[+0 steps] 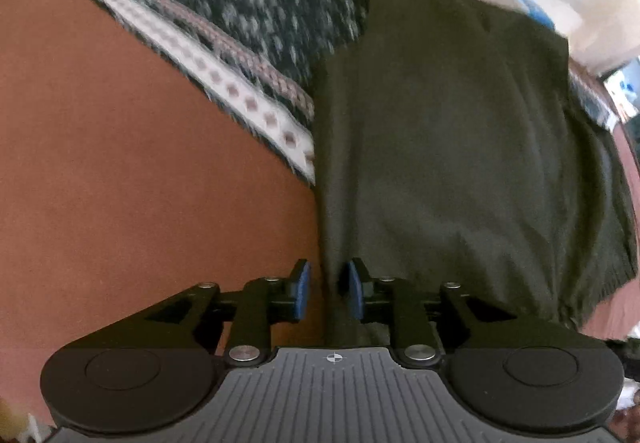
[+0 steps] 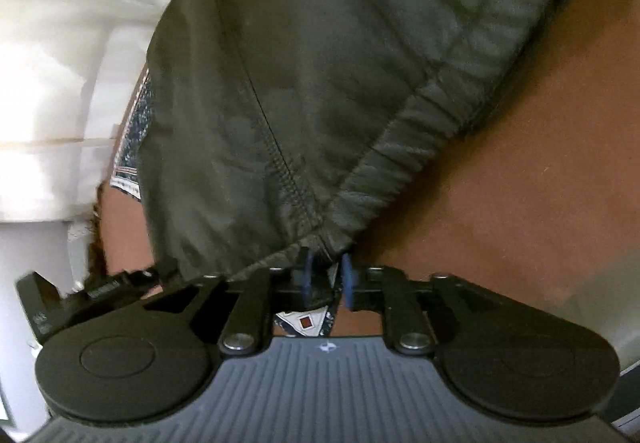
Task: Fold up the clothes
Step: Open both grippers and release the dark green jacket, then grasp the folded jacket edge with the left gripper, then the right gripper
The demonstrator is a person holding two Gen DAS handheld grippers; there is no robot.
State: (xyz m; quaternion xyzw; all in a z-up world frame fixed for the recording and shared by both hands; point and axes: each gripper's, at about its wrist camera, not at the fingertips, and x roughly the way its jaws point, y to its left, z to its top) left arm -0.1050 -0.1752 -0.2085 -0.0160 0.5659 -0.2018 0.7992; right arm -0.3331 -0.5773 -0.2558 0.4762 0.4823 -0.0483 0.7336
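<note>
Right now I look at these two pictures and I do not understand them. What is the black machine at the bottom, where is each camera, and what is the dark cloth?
No robot arm is here. A person holds one hand-held gripper in each hand, and each carries a wide-angle camera looking forward along its two blue-padded fingers. One picture comes from the left hand-held gripper, the other from the right hand-held gripper. The black parts at the bottom are the grippers themselves. Both are closed on the dark green garment, the right one near its gathered elastic band. The garment lies partly over a patterned rug on a reddish-brown surface. Both pictures are somewhat blurred.
</note>
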